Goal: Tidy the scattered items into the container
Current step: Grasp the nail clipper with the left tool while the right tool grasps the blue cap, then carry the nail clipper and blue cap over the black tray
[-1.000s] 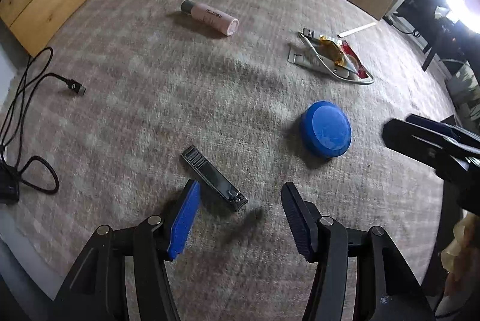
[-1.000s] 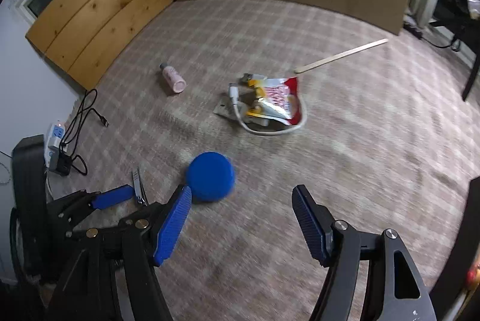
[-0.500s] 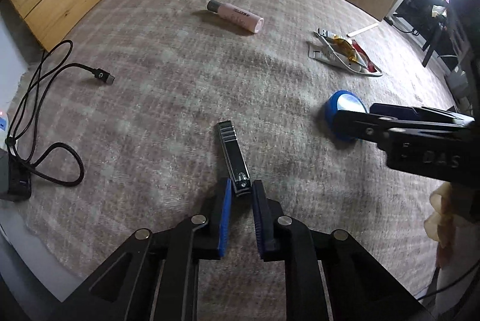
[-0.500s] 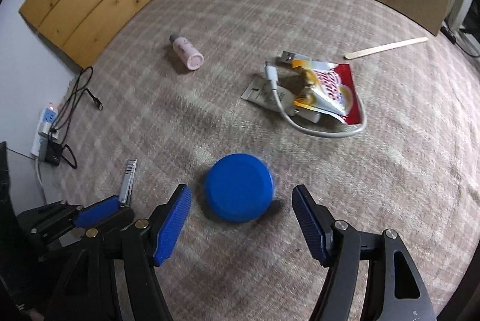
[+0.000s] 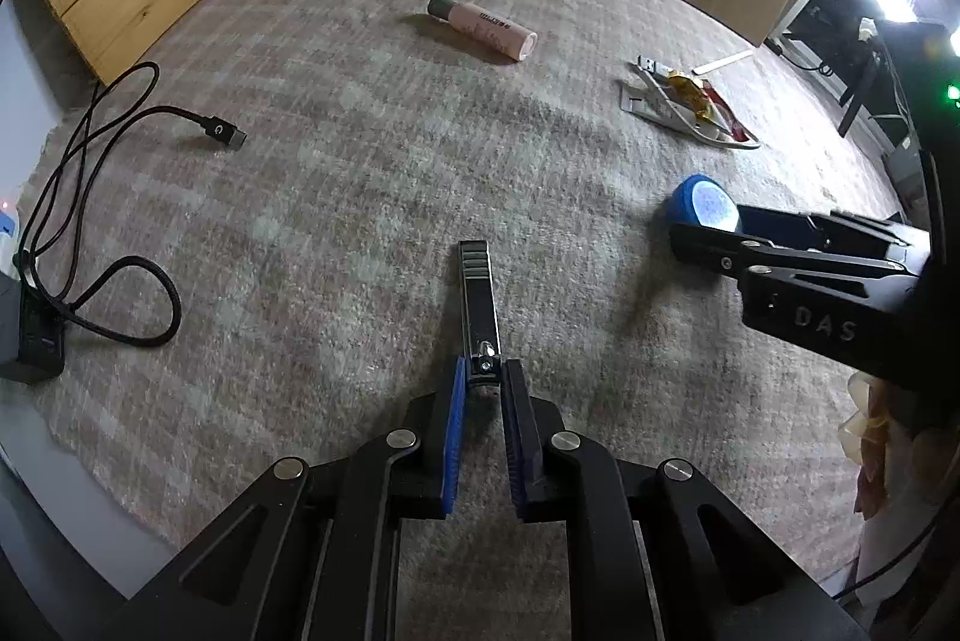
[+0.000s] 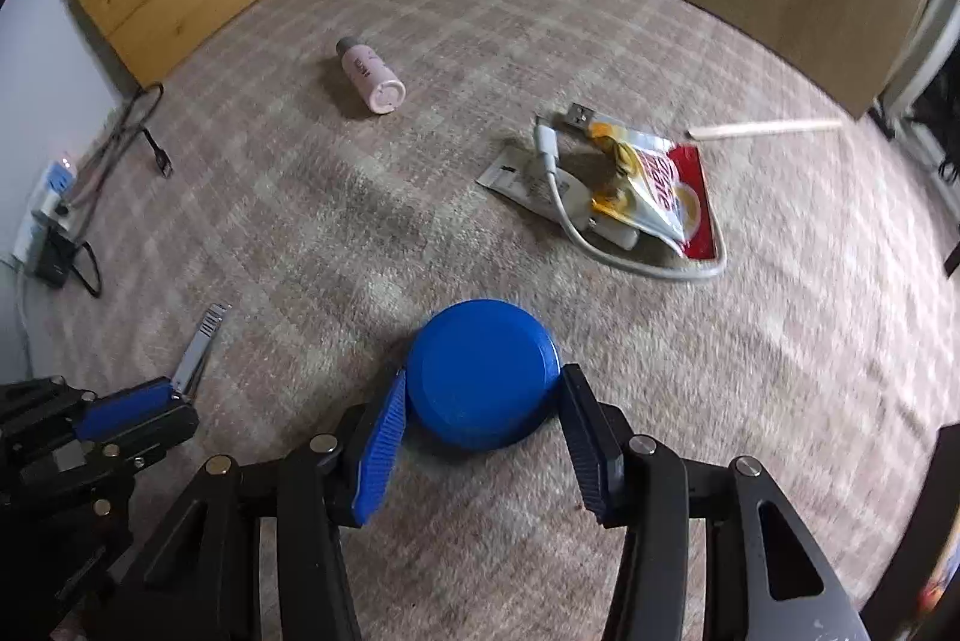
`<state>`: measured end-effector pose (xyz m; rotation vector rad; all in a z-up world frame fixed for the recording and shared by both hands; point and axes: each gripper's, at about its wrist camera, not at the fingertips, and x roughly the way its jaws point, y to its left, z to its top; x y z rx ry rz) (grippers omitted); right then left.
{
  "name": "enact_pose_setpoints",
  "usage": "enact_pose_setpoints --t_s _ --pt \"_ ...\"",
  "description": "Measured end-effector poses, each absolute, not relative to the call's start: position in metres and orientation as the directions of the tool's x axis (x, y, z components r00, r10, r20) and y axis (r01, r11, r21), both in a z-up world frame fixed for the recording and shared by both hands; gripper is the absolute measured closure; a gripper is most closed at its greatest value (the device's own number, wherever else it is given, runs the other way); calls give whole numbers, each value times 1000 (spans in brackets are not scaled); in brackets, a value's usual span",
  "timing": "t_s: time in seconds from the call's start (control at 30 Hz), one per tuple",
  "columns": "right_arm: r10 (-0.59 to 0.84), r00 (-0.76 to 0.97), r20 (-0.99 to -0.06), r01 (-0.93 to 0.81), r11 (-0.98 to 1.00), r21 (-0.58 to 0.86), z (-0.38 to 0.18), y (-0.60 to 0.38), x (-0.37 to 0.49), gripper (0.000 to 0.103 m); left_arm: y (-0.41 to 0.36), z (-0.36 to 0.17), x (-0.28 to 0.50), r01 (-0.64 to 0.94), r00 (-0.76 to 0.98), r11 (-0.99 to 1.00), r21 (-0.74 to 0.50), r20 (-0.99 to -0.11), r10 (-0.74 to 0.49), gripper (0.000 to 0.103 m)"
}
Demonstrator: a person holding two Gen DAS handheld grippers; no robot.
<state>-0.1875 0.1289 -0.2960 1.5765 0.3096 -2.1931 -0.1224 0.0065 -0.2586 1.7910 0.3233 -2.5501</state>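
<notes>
My left gripper (image 5: 482, 382) is shut on the near end of a metal nail clipper (image 5: 476, 293), which points away over the checked carpet; the clipper also shows in the right wrist view (image 6: 201, 350). My right gripper (image 6: 480, 389) has its blue pads on both sides of a round blue lid (image 6: 482, 371), touching or nearly touching its rim. The lid shows in the left wrist view (image 5: 703, 208) behind the right gripper's arm. No container is in view.
A pink bottle (image 6: 370, 76) lies farther back. A white USB cable (image 6: 555, 161), a snack packet (image 6: 663, 188) and a wooden stick (image 6: 765, 126) lie at the right. A black cable (image 5: 108, 197) and charger (image 5: 36, 341) lie at the left. Wooden panels stand behind.
My left gripper closed on the nail clipper, which turned to point straight away. My right gripper moved forward around the blue lid and narrowed onto it.
</notes>
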Motion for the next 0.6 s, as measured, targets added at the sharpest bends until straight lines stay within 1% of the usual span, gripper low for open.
enact_pose_setpoints --t_s 0.2,0.33,0.6 --pt "-289 -254 -923 392 -903 175 -290 163 -177 57 18 -248 -123 89 -360 -980 -178 -923 135 90" --pt "-322 -286 -902 336 -916 220 -275 197 -164 57 35 -238 -123 39 -372 -981 -188 -914 160 90" --pt "-337 -373 -865 184 -940 287 -240 277 -132 57 100 -213 -128 -130 -380 -967 -219 -890 253 90"
